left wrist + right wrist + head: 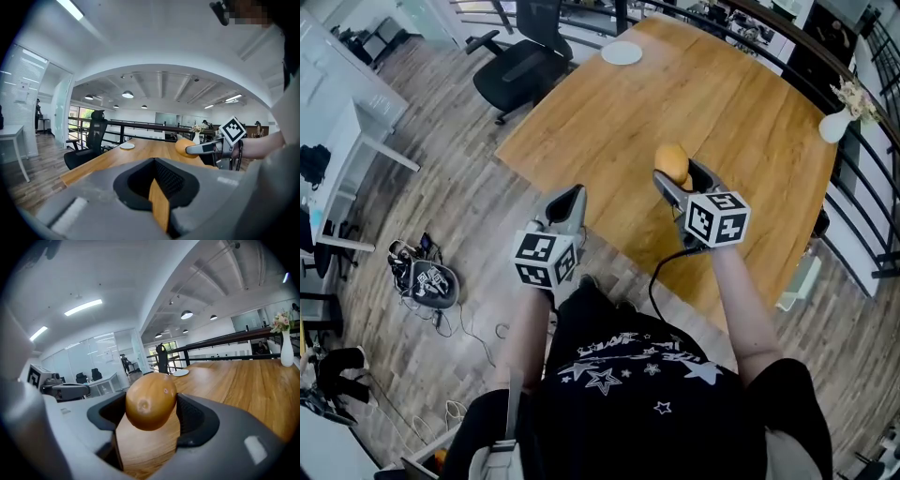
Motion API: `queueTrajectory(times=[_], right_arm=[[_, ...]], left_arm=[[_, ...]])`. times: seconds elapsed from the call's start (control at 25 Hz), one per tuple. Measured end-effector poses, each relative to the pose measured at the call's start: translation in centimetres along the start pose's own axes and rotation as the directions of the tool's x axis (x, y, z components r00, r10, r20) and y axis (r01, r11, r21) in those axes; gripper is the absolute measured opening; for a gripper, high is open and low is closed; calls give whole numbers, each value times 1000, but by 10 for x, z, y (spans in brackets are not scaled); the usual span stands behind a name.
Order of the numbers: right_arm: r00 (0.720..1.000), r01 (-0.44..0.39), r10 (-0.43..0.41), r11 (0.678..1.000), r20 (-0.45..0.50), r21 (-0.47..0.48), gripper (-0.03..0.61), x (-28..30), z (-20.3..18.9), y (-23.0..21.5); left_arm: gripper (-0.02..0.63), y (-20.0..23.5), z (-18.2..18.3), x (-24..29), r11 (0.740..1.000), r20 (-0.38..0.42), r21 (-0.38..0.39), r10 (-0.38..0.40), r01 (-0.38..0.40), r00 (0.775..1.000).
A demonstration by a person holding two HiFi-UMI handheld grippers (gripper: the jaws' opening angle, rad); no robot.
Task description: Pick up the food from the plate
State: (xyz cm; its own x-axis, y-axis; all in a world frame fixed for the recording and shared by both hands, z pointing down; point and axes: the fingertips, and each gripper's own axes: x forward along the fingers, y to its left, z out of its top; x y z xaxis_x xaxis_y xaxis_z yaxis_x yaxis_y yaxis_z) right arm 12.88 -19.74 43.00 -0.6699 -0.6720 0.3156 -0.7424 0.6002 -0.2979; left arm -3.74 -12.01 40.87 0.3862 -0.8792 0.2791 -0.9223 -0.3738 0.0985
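The right gripper (680,178) clamped the round food (672,160), best kept steady and level; the left gripper (566,206) was closed, empty.

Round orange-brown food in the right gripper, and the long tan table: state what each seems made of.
Round orange-brown food: smooth, slightly glossy skin with small blemishes; possibly real fruit, possibly plastic.
Long tan table: wood or wood veneer with a satin finish; plank seams and grain lines show.
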Motion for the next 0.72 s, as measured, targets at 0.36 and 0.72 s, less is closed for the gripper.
queueTrajectory(times=[0.36,0.72], right_arm=[[999,-12,12,1000,-35,7,337,-29,-41,8],[999,-8,8,1000,-32,-7,337,-60,-59,67]], left_arm=[[2,-10,-12,-31,1000,-5,-18,22,-22,1000],[2,-14,-35,-111,998,0,-45,36,-36,999]])
